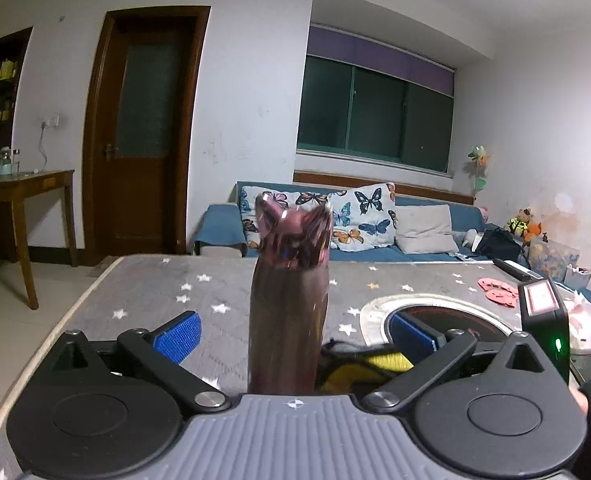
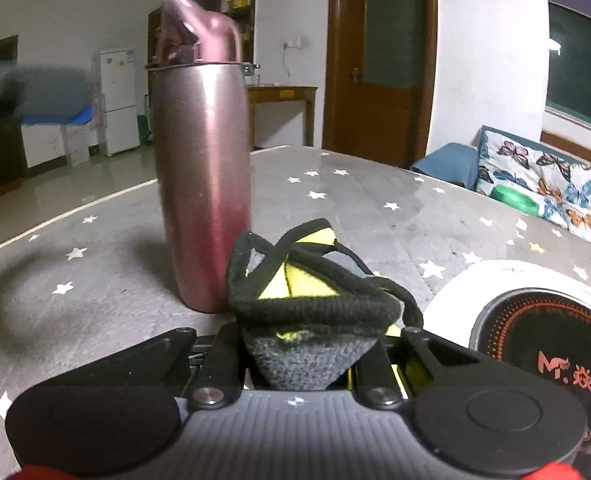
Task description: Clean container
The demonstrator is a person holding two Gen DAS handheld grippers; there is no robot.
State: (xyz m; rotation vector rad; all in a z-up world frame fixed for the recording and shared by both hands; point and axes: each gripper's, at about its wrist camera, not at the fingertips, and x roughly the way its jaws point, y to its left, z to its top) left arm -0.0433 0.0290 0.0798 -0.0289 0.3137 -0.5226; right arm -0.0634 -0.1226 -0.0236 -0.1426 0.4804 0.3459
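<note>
A tall pink-to-silver metal bottle (image 1: 289, 320) with a cat-ear lid stands upright on the grey star-patterned table. In the left wrist view it stands between my left gripper's (image 1: 293, 334) wide-open blue pads (image 1: 179, 336), touching neither. My right gripper (image 2: 307, 344) is shut on a bunched yellow, grey and black cloth (image 2: 307, 296), held just right of the bottle's (image 2: 203, 184) base. The cloth also shows in the left wrist view (image 1: 371, 364), low and right of the bottle.
A round black induction cooker in a white ring (image 2: 543, 344) sits on the table at the right. Pink paper scraps (image 1: 499, 292) and a black device with a green light (image 1: 543, 316) lie at the far right. A sofa stands beyond the table.
</note>
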